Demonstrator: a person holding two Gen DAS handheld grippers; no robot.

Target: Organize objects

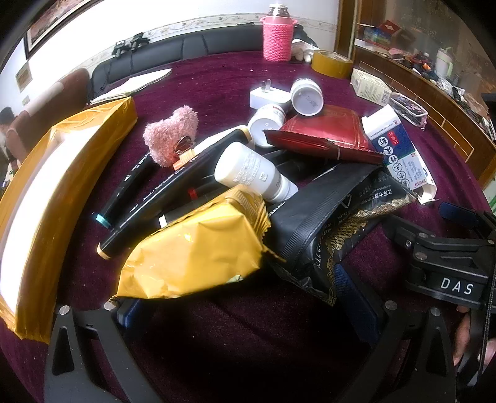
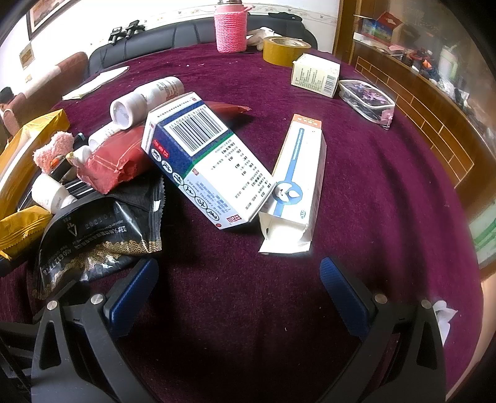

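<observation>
The left gripper [image 1: 245, 297] is hovering low over the desk [image 1: 217, 80] with its fingers [image 1: 356, 297] spread wide, released, holding nothing. A gold pouch [image 1: 192, 254] is lying just in front of the left finger, and a black pouch [image 1: 322, 223] is lying over the tip of the right finger; whether they are touching the fingers I cannot tell.

Behind these pouches a heap of things is lying in the middle of the desk: black markers [image 1: 145, 204], a white bottle [image 1: 254, 173] resting on them, a pink fluffy clip [image 1: 170, 136], a red pouch [image 1: 328, 133], two more white bottles [image 1: 307, 96] and a white plug [image 1: 266, 96]. A gold box [image 1: 77, 161] is standing along the left edge.

The right gripper [image 2: 238, 285] is also hovering over bare cloth, its fingers [image 2: 341, 294] wide apart and empty. Just ahead of it a blue-white box [image 2: 201, 161] is leaning tilted on the red pouch, and a long carton [image 2: 297, 183] with an open flap is lying beside it, touching its lower corner.

Near the far edge a pink-knitted flask [image 2: 231, 28], a tape roll [image 2: 282, 49] and a pale box [image 2: 314, 74] are standing, with a clear case [image 2: 365, 99] beside them toward the right edge.
</observation>
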